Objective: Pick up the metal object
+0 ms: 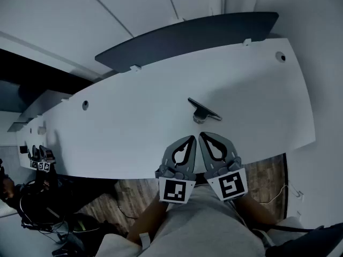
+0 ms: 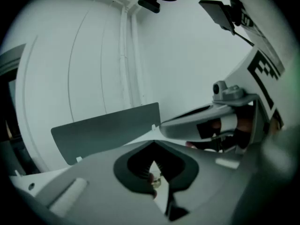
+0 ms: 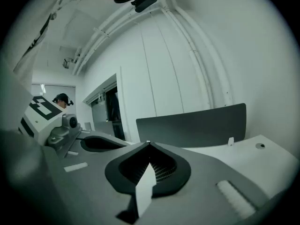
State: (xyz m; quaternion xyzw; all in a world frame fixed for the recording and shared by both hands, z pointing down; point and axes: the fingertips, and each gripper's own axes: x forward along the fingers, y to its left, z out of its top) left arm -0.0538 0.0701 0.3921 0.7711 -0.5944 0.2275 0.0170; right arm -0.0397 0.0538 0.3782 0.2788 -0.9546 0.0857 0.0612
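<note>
As both hand-held tools are held low over the near edge of a white desk (image 1: 134,138), the left gripper (image 1: 191,140) and the right gripper (image 1: 203,136) are seen side by side, tips angled toward each other, each w/ its jaws pressed fully together and nothing caught btwn them. The metal object (image 1: 202,110), a dark flat bar on a small round base, is shown resting on the desk approx. at its ctr, just ahead of the two tips and nearer the right one; it is touched by neither. In the left gripper view the jaws are seen meeting at their tips, w/ the right gripper's body alongside at the right; in the right gripper view the jaws are likewise closed tight, and only a sliver of white is glimpsed through the slot behind them. A dark divider panel (image 1: 187,36) is fixed upright along the desk's far edge, and round cable holes (image 1: 280,56) are set into the top, one toward each end. Marker cubes (image 1: 177,190) are carried at the rear of both grippers. Wood flooring (image 1: 268,178) is visible below the desk, and a person (image 3: 61,99) is made out in the bkgd of the right gripper view, far left.
</note>
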